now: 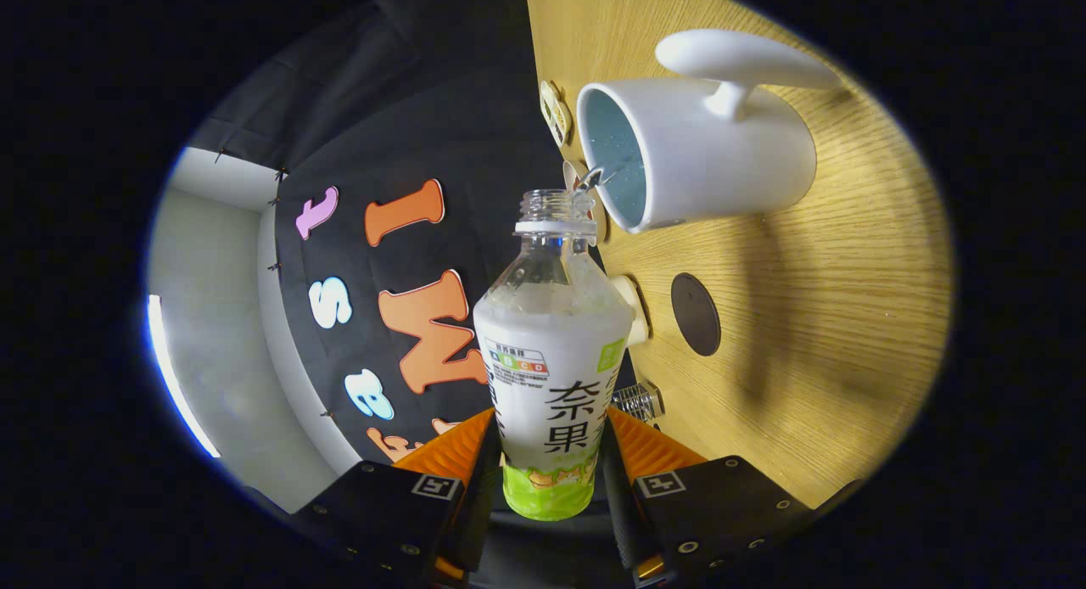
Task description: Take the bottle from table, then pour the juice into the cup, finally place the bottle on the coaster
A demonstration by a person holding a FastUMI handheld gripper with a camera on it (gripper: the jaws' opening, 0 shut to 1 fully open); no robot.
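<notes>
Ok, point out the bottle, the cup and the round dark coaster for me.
bottle (551,377): gripper view, on its label, between the fingers.
cup (721,165): gripper view, on its white outer wall.
coaster (696,314): gripper view, middle of the dark disc.

A recording booth: black cloth wall (407,105), wooden table (806,317).

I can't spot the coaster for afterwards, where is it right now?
The dark round coaster lies flat on the wooden table, just beyond the bottle the gripper holds, beside the white cup.
</notes>
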